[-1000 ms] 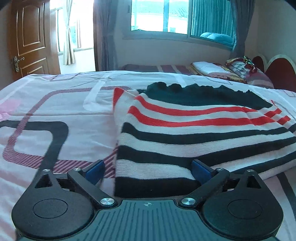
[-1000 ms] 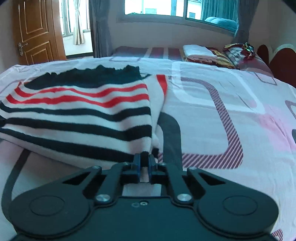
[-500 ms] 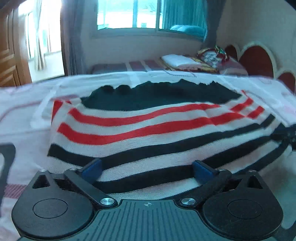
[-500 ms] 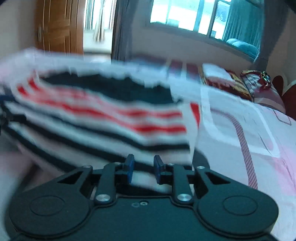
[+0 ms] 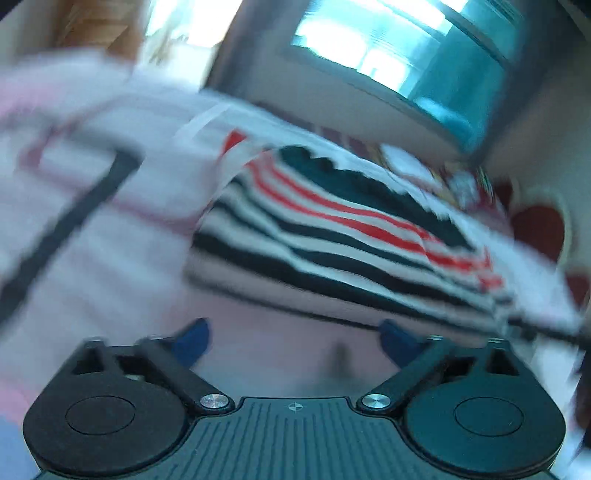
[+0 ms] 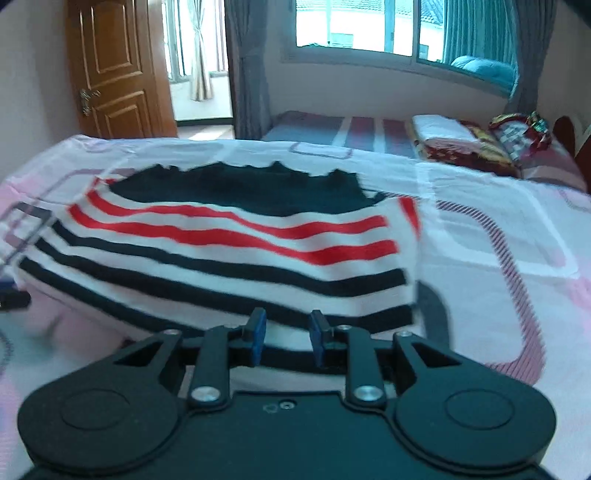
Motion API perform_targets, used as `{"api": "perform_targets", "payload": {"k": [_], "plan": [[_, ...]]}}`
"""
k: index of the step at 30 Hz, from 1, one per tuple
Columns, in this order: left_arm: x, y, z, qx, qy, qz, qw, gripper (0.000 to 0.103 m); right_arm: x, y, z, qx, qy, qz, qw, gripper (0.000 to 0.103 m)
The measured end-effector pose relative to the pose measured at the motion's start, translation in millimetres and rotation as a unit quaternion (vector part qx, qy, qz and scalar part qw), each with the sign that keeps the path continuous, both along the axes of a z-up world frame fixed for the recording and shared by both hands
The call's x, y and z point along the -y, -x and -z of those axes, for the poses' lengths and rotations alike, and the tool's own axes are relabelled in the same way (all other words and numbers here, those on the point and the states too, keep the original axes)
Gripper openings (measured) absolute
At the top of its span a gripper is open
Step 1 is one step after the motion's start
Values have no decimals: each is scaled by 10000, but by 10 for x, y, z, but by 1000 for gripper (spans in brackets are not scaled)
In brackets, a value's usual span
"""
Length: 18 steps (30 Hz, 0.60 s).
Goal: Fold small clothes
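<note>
A small striped garment [image 6: 229, 243], white with black and red bands and a dark top panel, lies folded on the pink patterned bedsheet [image 6: 498, 258]. My right gripper [image 6: 286, 334] is open, its blue pads at the garment's near edge, holding nothing. In the blurred, tilted left wrist view the same garment [image 5: 332, 229] lies ahead of my left gripper [image 5: 295, 338], which is wide open and empty, a short way back from the cloth.
A second bed [image 6: 369, 129] with folded bedding [image 6: 461, 144] stands behind, under a window [image 6: 369, 26]. A wooden door [image 6: 110, 74] is at the far left. A dark red headboard [image 5: 535, 229] is at the right.
My right gripper, shut at the garment's edge a second ago, has opened and let go. My left gripper has pulled back off the garment and tilted, still open.
</note>
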<state>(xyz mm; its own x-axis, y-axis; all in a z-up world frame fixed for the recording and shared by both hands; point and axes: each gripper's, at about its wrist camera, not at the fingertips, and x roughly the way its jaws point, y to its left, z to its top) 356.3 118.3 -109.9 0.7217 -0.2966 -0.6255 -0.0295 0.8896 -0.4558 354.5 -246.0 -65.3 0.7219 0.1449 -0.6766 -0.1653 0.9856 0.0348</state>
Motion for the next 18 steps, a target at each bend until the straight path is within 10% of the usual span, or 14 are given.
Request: {"api": "perform_targets", "payload": {"k": [9,15,18], "plan": [[-222,-288,354,433,1549,-1219,9794,74,-170,-132,-70,-32,-1031,50,9947,12],[-174,-622,400,562,1623,-1384,9754,72,-317,-427,-34,-4,-1065,-116,9942,9],[-229,-784,440,428,1668,-1508,9734,49,-403,-626,53,-54,-1089,-248,9937,6]]}}
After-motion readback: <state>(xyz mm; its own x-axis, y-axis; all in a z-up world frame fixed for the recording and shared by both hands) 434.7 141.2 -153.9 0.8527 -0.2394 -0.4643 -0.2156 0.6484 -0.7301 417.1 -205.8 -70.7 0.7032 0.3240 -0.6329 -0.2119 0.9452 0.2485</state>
